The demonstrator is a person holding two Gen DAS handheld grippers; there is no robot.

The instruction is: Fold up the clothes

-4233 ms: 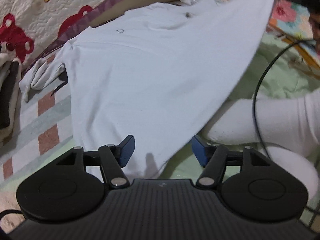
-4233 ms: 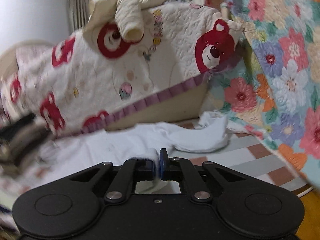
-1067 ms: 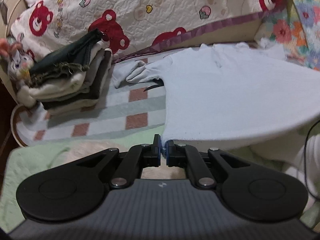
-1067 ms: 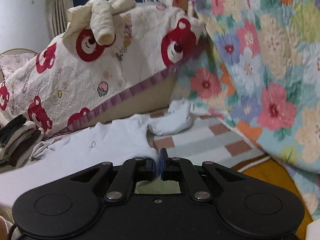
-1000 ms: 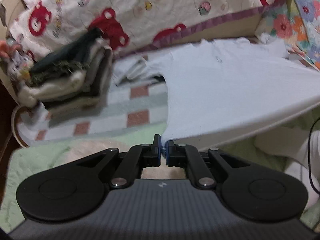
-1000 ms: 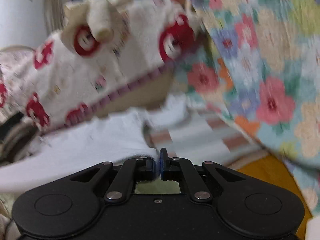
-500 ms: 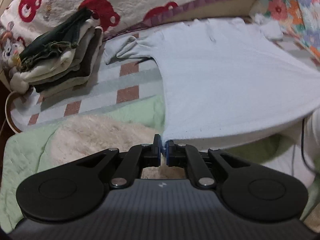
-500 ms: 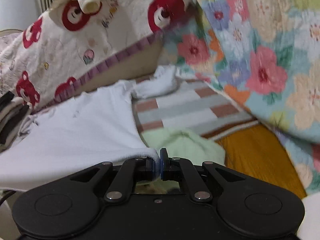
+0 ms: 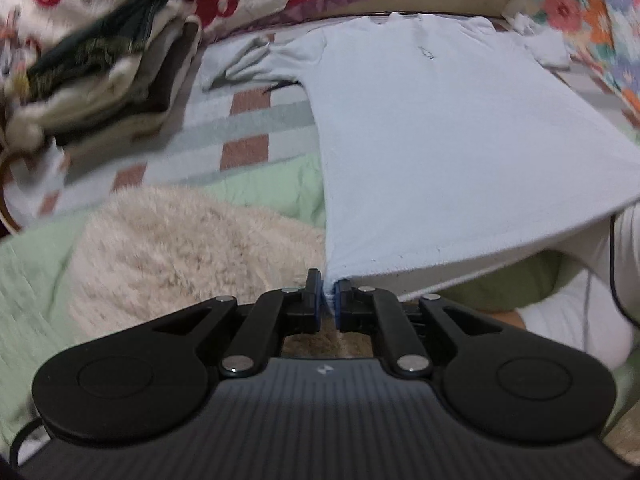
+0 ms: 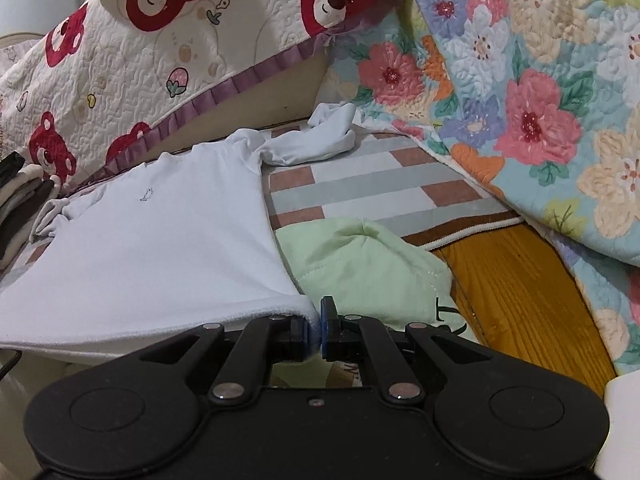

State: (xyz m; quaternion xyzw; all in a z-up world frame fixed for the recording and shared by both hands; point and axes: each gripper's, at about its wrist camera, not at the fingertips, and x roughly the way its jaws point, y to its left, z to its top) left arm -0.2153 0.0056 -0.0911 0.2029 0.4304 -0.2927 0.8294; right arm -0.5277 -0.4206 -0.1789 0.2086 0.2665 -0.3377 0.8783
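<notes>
Bed covered by a checked blanket [image 10: 360, 188] with a green blanket [image 10: 360, 256] at its near edge; bear-print quilt [image 10: 160, 52] along the far edge, floral quilt [image 10: 520, 80] at the right. Folded clothes stack [image 9: 104, 76] sits far left, blurred. White shirt [image 9: 440, 140] lies mid-bed, hem lifted. My left gripper [image 9: 328, 304] and right gripper [image 10: 315, 330] each have jaws clamped on a hem corner. Fluffy cream fabric [image 9: 192, 252] lies near left; its extent is hidden.

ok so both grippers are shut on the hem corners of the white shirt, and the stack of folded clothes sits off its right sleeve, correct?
Not quite. The left gripper and right gripper are each shut on a hem corner of the white shirt, but the stack of folded clothes sits off its left sleeve, as the left wrist view shows.
</notes>
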